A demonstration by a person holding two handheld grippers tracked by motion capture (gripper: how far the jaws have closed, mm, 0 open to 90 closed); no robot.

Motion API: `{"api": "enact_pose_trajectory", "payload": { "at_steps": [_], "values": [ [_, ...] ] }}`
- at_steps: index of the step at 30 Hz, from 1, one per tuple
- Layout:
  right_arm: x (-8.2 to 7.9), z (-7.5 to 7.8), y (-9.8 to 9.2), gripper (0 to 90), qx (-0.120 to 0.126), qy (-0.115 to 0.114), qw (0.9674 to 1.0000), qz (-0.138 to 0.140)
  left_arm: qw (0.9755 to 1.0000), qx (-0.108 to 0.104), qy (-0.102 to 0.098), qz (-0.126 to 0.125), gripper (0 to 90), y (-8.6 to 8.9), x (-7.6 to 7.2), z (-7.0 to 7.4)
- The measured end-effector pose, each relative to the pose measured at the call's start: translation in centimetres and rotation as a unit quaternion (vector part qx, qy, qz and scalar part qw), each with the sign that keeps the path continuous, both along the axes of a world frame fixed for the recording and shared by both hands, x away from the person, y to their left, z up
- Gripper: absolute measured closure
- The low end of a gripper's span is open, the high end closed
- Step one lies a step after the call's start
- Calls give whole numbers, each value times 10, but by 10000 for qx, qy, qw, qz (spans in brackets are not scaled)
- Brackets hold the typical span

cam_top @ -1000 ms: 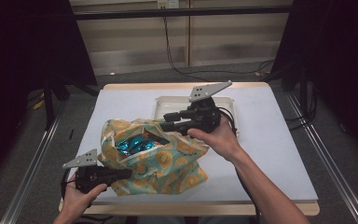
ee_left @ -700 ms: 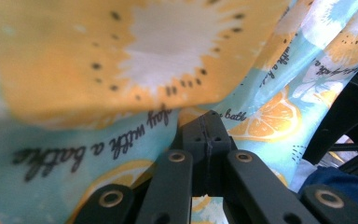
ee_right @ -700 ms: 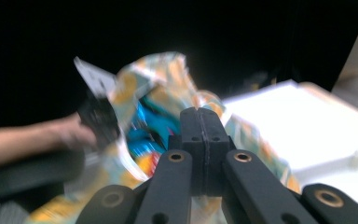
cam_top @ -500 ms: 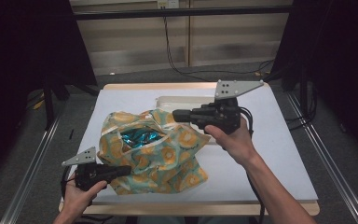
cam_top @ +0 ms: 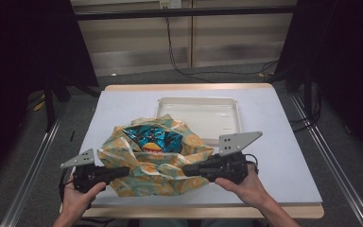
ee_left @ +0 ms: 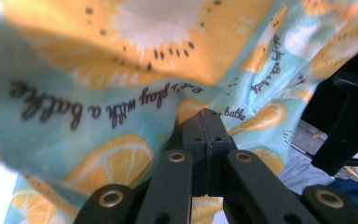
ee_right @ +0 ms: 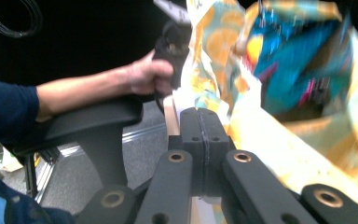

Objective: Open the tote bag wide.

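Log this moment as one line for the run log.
left hand-held gripper: shut on fabric bag | right hand-held gripper: shut at bag edge | snack packet: inside bag

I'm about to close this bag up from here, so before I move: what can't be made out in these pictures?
- Snack packet, high view: its lower part sits inside the citrus-print cloth bag; its label is too small to read.
- Same packet, right gripper view: motion blur smears its print.
- Left tongs, left gripper view: cloth drapes over the tips, so whether fabric is pinched is unclear.
- White tray, high view: the bag covers its near-left corner.
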State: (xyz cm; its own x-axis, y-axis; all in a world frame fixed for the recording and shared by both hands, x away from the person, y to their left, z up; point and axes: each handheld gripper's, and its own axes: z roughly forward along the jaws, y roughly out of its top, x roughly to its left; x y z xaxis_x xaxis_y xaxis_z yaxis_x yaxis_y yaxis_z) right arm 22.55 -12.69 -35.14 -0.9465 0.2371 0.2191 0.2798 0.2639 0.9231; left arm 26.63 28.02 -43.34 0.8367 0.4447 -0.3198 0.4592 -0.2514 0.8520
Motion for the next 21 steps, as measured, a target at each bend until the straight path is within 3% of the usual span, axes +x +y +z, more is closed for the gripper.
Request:
{"api": "enact_pose_trajectory", "payload": {
  "at_steps": [9, 13, 21],
  "values": [
    [3, -52, -3, 900, -278, 429, 9987, -53, 9999, -59, 19, 104, 900, 9, -1, -4],
    [4, -70, -2, 900, -526, 549, 9971, -87, 10000, -38, 7, 78, 900, 10, -3, -3],
    [6, -82, -6, 882, -575, 459, 9972, -129, 9999, -87, -109, 33, 868, 12, -11, 1]
  ]
}}
